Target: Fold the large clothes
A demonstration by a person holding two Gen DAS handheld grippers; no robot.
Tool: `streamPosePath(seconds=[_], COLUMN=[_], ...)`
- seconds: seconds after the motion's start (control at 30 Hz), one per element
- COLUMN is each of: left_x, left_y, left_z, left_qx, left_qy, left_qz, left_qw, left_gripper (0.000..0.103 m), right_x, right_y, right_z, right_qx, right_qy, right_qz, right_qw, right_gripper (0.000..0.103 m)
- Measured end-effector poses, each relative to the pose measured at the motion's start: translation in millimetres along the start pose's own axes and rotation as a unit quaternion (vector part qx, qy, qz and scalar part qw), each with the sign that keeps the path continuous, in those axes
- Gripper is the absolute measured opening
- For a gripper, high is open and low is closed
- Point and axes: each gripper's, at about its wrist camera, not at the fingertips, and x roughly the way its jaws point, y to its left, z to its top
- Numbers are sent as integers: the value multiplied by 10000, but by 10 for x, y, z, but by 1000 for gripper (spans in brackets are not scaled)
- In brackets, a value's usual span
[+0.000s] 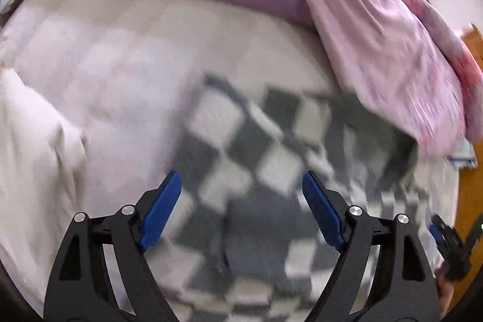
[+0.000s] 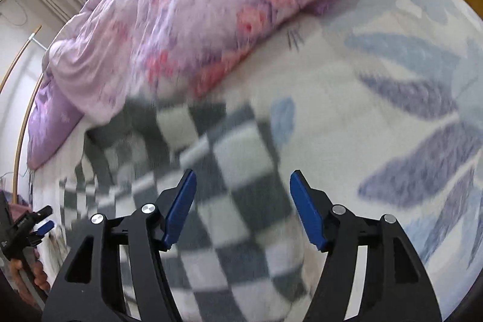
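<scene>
Left wrist view: left claw [image 1: 241, 186] gaped wide, empty, above the grey-and-white checkered fleece garment [image 1: 256, 171] on the bed [image 1: 105, 50]. Right claw [image 2: 243, 186] likewise wide, empty.

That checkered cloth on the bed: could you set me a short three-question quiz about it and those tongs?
1. True or false: the left tongs are clamped on the checkered garment.
2. What lies against the garment's far edge? A) floral quilt B) a suitcase C) a chair
3. Fill in: the right tongs hover over the garment with blue pads spread ____.

Key: 1 false, both tongs are open and hold nothing; 2 A; 3 open.
</scene>
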Motion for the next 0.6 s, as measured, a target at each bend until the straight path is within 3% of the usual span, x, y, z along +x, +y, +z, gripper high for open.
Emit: streamPosePath(seconds=[0.17, 0.43, 0.47, 0.5, 0.53, 0.6], left_x=[338, 845, 879, 907, 913, 891], left_y=[147, 144, 130, 112, 100, 74], left_z=[371, 546, 558, 575, 587, 593], left_qx=[-269, 171, 205, 244, 272, 291], left_qy=[133, 490, 510, 508, 484, 456], left_qz=[342, 606, 600, 578, 518, 370], left_qw=[9990, 9968, 9967, 9967, 9971, 9979], left_gripper=[83, 83, 83, 82, 59, 34], right_x=[355, 979, 1021, 1036, 1036, 1006], right_y=[-11, -123, -135, -136, -130, -127], right_z=[299, 451, 464, 475, 491, 500], right_qx=[171, 200, 178, 135, 42, -34], right_qy=[188, 590, 570, 549, 484, 437], right_qz=[-182, -254, -212, -197, -193, 75], right_qw=[9995, 9977, 9980, 9982, 9986, 9990], right_gripper=[62, 65, 64, 56, 35, 24])
